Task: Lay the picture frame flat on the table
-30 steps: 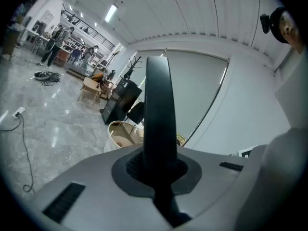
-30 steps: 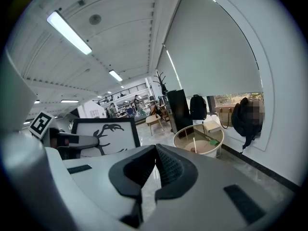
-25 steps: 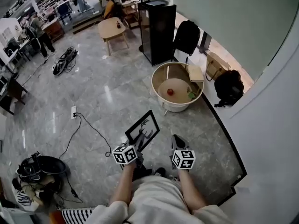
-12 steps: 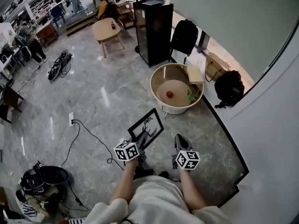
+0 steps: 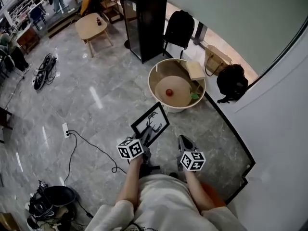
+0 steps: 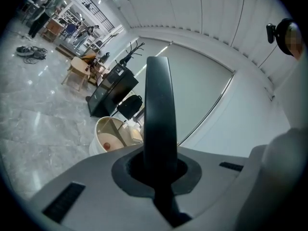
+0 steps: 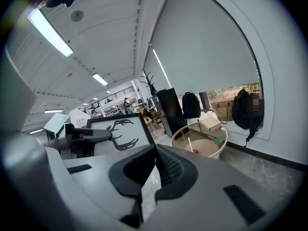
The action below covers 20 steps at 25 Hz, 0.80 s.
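Observation:
The picture frame (image 5: 150,121), black-edged with a dark antler print on white, is held up off the floor, tilted. My left gripper (image 5: 146,139) is shut on its lower edge. In the left gripper view the frame (image 6: 159,105) shows edge-on as a black bar clamped between the jaws of my left gripper (image 6: 159,174). The right gripper view shows the print (image 7: 118,131) to the left. My right gripper (image 5: 185,143) hangs beside it, shut and holding nothing; its jaws meet at the tips (image 7: 154,153). Ahead stands the round, high-rimmed table (image 5: 159,98).
Inside the round table lie a red ball (image 5: 169,92), a green item and a tan box (image 5: 196,70). A black cabinet (image 5: 144,23), backpack (image 5: 179,29), tan bag (image 5: 215,59) and black bag (image 5: 232,83) line the wall. A power strip with cable (image 5: 66,129) lies left.
The person has walked forward, so the round table and cabinet sit closer. The frame stays clamped in the left gripper, raised slightly toward the table. The right gripper keeps its place.

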{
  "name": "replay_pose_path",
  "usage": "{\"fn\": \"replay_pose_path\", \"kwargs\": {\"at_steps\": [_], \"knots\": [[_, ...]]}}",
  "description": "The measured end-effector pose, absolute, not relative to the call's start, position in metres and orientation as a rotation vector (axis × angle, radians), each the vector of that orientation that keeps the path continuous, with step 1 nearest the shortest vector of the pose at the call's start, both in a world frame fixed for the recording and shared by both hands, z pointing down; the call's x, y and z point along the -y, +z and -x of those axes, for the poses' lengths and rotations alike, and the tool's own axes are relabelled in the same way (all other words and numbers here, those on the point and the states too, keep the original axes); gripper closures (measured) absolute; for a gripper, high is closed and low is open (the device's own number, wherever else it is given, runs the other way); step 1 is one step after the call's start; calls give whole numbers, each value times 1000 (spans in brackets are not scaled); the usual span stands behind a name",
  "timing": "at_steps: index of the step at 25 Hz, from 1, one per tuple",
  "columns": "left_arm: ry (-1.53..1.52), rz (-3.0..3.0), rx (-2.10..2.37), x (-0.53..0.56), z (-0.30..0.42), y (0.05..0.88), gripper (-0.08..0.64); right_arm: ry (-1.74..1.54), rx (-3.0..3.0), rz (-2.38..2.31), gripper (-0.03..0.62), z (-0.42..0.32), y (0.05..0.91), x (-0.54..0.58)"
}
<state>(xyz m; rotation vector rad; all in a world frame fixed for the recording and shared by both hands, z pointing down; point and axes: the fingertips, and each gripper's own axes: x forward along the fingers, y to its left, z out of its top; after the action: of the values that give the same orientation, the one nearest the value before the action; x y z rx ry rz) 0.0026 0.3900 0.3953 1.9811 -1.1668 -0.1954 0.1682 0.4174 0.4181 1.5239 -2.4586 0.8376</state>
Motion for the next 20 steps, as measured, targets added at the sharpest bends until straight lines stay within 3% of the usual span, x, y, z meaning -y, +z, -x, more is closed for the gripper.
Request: {"fn": "replay_pose_path", "kwargs": {"at_steps": [8,20], "knots": [[-220,-1997,1135,-323,71,400,534,835,2416,-1558,558,-103,427,-360],[-243,-1969,1119,-297,171,417,534,1309,2599,-1498,558,-9,436,-317]]}}
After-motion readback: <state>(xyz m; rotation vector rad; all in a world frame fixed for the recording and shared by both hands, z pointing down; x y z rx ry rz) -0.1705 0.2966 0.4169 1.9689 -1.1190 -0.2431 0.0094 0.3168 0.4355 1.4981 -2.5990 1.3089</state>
